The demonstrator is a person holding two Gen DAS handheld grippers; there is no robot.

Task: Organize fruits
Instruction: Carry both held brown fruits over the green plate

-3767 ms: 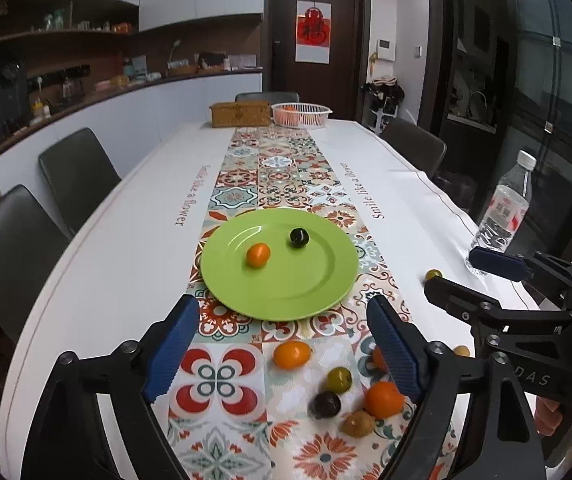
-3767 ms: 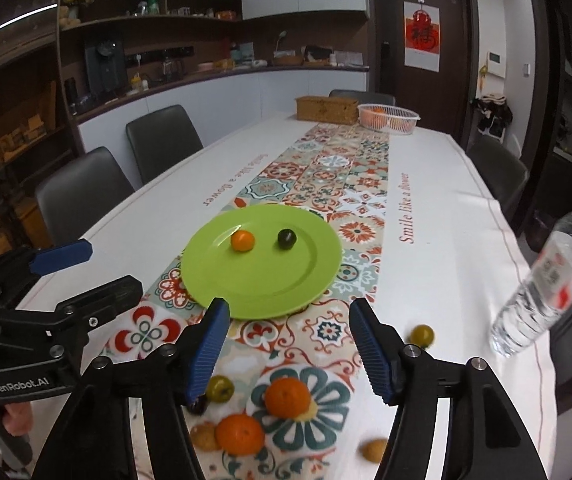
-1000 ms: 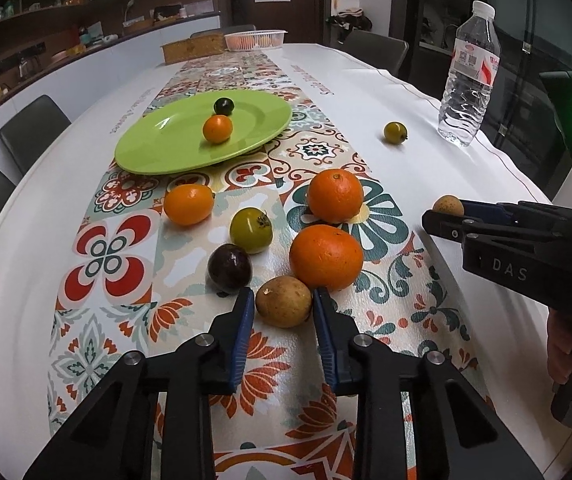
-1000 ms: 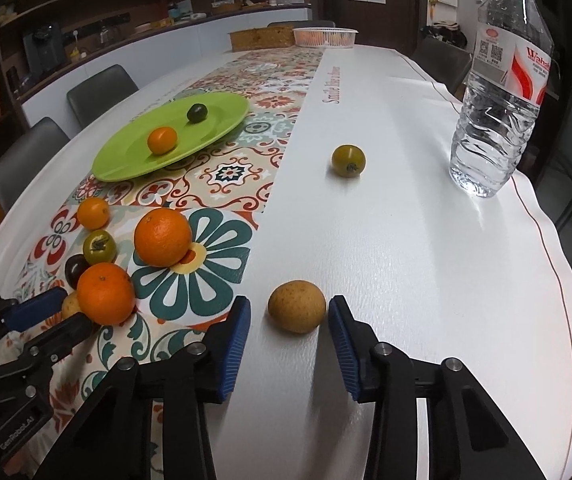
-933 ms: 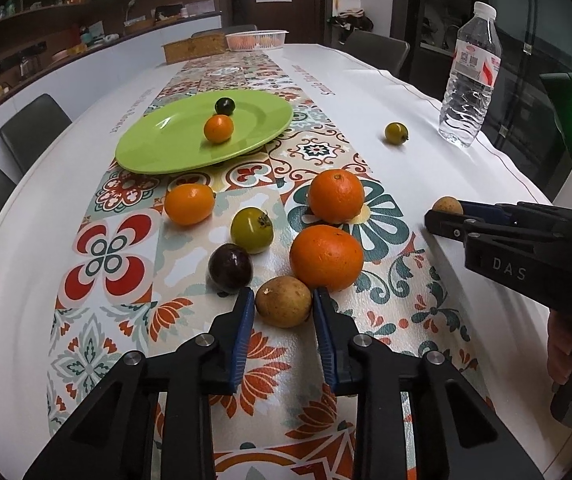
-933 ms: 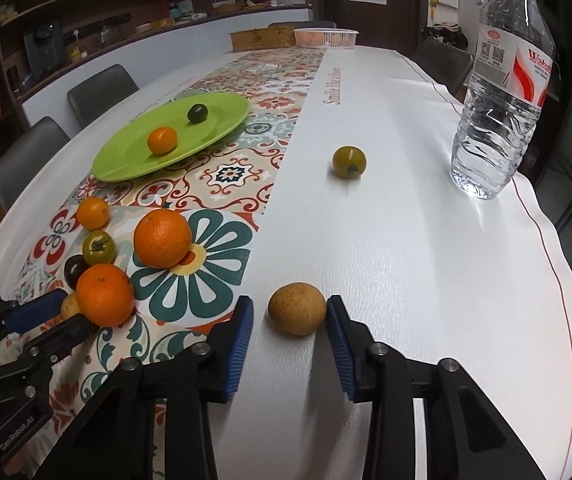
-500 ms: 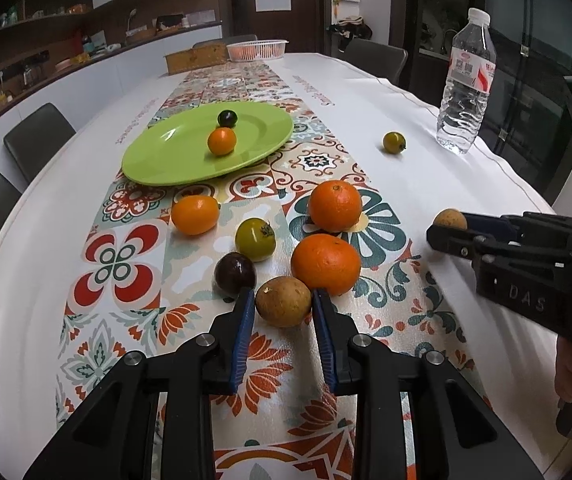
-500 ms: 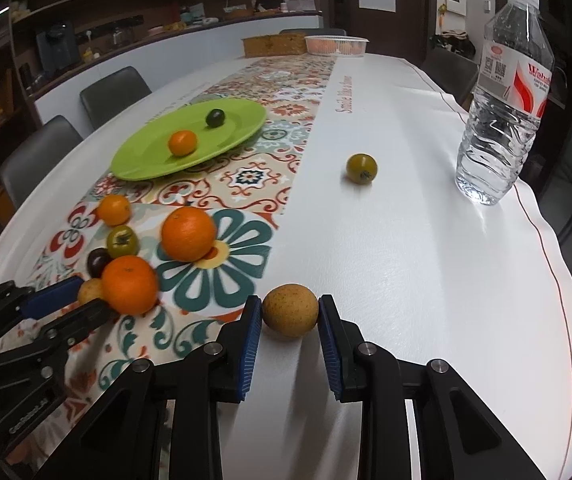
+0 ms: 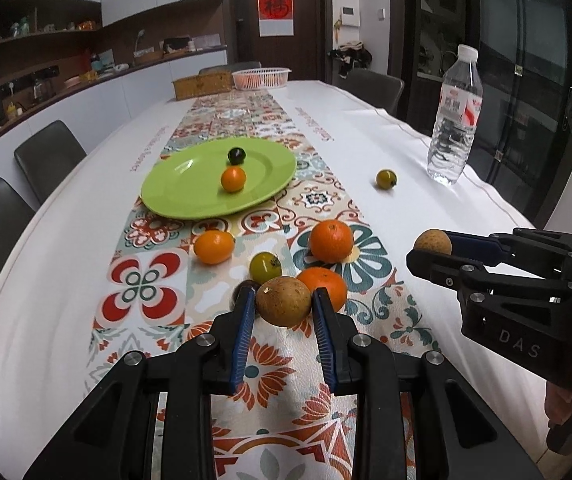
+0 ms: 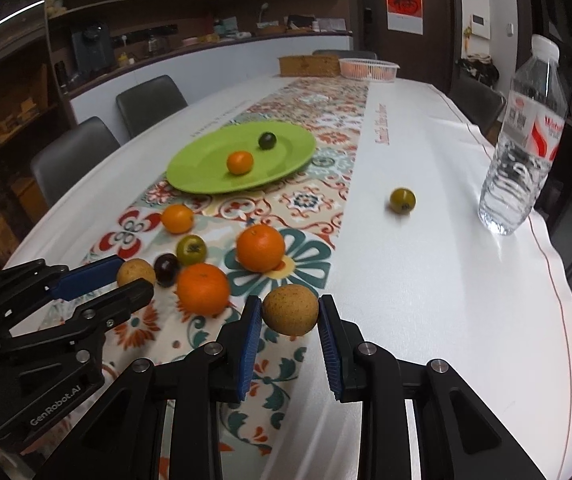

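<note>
Each hand-held claw is clenched on a small round brown fruit. The left claw (image 9: 284, 306) grips one brown fruit (image 9: 283, 301) across its middle, and the right claw (image 10: 289, 316) grips another brown fruit (image 10: 290, 309) the same way. Both fruits hang just above the tabletop (image 10: 445, 280), short of the green plate (image 9: 190, 184).

They look light, firm and smooth-skinned, likely to roll if released; a grip across the widest part suits them.

Between them and the plate lie two oranges (image 9: 331, 240), a green tomato (image 9: 265, 267) and a small orange fruit (image 9: 214, 246). A water bottle (image 10: 525, 140) stands well to the plate's right.
</note>
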